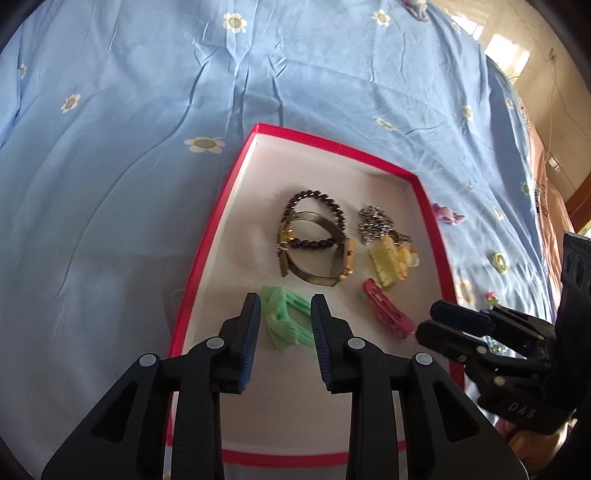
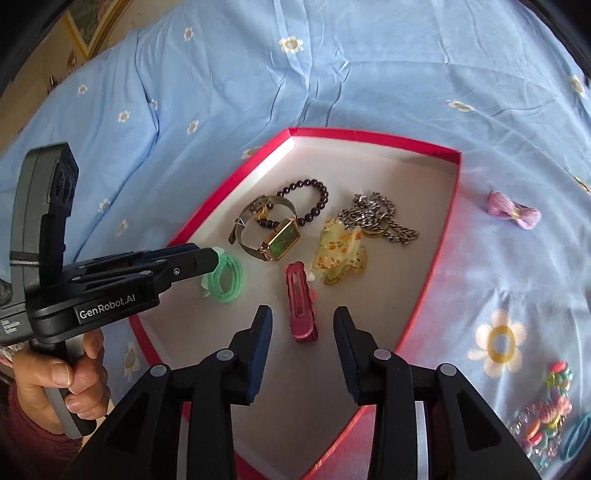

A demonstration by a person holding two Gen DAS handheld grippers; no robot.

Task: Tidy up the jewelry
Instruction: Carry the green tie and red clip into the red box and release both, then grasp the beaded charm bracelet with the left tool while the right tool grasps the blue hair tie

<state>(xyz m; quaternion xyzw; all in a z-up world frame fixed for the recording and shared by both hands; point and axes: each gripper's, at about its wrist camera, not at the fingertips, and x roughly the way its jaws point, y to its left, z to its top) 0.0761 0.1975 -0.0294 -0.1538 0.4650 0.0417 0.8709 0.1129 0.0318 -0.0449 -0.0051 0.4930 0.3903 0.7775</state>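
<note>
A red-rimmed box (image 1: 218, 218) (image 2: 439, 258) lies on the blue bedsheet. It holds a dark bead bracelet (image 1: 334, 212) (image 2: 317, 192), a gold watch (image 1: 321, 254) (image 2: 282, 238), a silver chain (image 1: 375, 221) (image 2: 380, 216), a yellow claw clip (image 1: 388, 264) (image 2: 340, 254), a pink hair clip (image 1: 386, 312) (image 2: 299, 299) and green hair ties (image 1: 286, 321) (image 2: 225, 280). My left gripper (image 1: 286, 314) (image 2: 212, 258) is open, its fingers either side of the green ties. My right gripper (image 2: 303, 325) (image 1: 424, 321) is open and empty above the pink clip.
Outside the box on the sheet lie a purple bow (image 2: 513, 212) (image 1: 448, 216), a yellow ring (image 1: 499, 262) and a pile of colourful beaded pieces (image 2: 546, 410) at the right. A wall with a frame shows at the far left (image 2: 88, 26).
</note>
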